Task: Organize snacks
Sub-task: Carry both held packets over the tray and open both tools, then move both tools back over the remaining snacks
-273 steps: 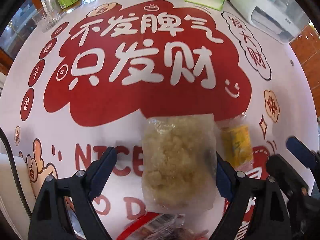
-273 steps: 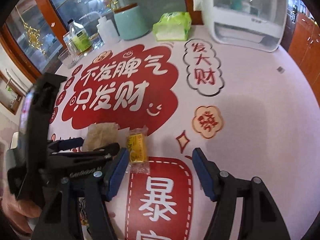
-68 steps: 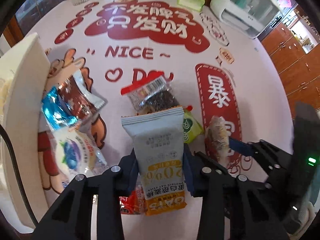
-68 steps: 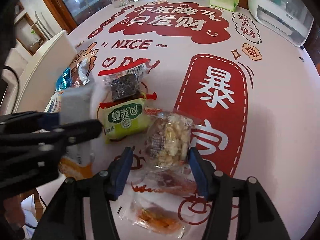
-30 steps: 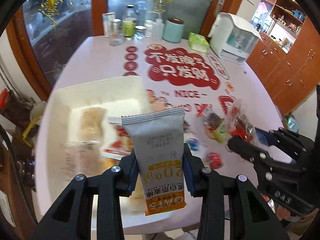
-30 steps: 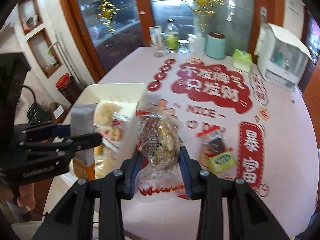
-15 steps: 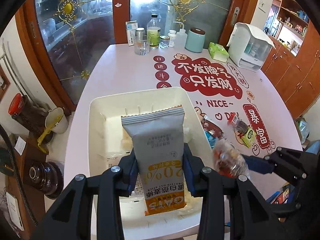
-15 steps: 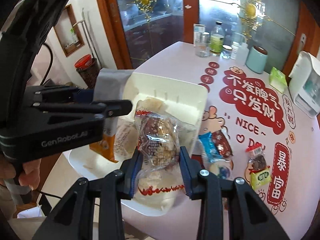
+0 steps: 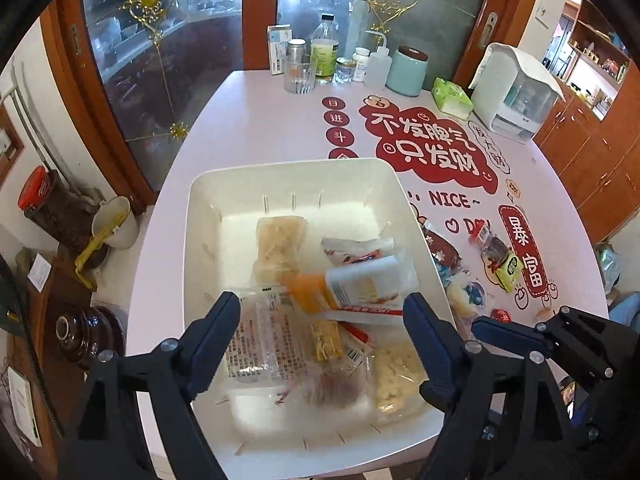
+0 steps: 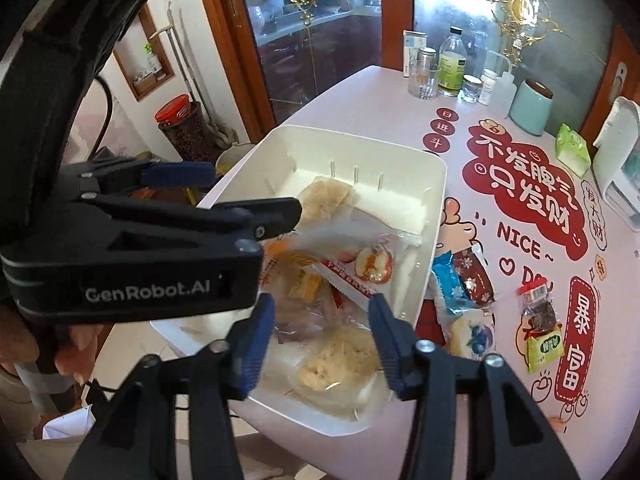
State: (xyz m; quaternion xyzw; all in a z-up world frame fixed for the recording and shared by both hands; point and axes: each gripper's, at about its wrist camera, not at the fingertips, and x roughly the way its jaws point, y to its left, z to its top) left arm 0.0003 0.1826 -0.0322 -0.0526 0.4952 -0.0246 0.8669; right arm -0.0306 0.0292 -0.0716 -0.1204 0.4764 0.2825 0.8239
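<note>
A white bin [image 9: 294,170] at the table's left edge holds several snack packets. My left gripper [image 9: 322,320] hangs over its near half with jaws opening; the grey and orange bar packet [image 9: 360,284] lies tilted and blurred below them, free of the pads. Seen from the right wrist, the left gripper [image 10: 240,192] is at the left. My right gripper [image 10: 322,332] is over the bin's near corner, jaws opening, above a clear packet of pale crumbly snack [image 10: 332,356] that its pads do not touch. A blue and brown packet [image 10: 460,276], a blueberry packet [image 10: 476,332], a dark snack packet [image 10: 538,308] and a green packet [image 10: 544,344] lie on the table.
Bottles, a glass [image 9: 298,76], a teal jar [image 9: 406,70], a green tissue pack [image 9: 452,96] and a white appliance [image 9: 514,92] stand along the table's far edge. Left of the table, lower down, are a red-lidded jar [image 9: 44,200] and a mug [image 9: 116,222].
Both grippers have opened. The bar packet has dropped out of the left gripper into the bin, and the clear packet has dropped out of the right gripper into the bin.
</note>
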